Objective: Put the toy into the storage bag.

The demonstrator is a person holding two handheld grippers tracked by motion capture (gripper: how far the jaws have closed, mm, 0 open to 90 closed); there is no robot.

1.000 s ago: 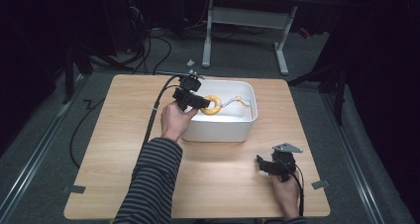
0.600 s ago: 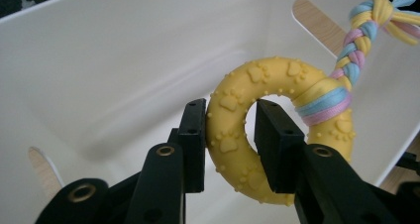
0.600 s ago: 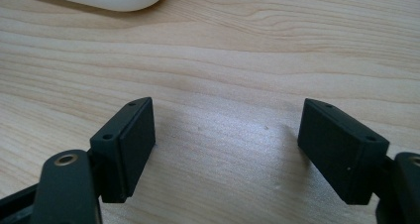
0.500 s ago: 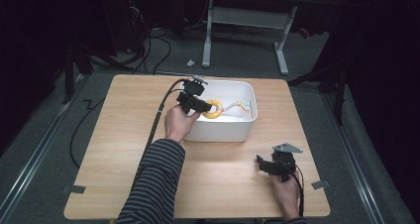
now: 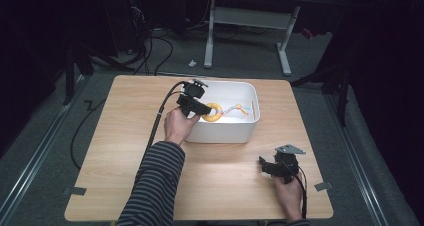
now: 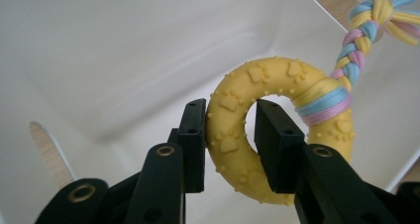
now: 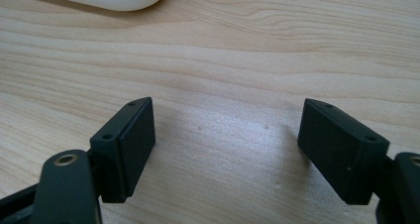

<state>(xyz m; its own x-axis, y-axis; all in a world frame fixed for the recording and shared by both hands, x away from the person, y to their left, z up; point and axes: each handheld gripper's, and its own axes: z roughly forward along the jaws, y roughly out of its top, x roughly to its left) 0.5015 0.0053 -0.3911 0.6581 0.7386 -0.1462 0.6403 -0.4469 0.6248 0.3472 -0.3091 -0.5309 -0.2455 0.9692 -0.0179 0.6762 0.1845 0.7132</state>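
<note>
Over the white bin, the left hand-held gripper still clamps the yellow ring toy, barely shifted since before.

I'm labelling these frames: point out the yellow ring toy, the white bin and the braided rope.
yellow ring toy (image 6: 229, 135), left gripper view, its studded left arc.
white bin (image 5: 225, 132), high view, its near wall.
braided rope (image 6: 357, 48), left gripper view, mid-braid.
</note>
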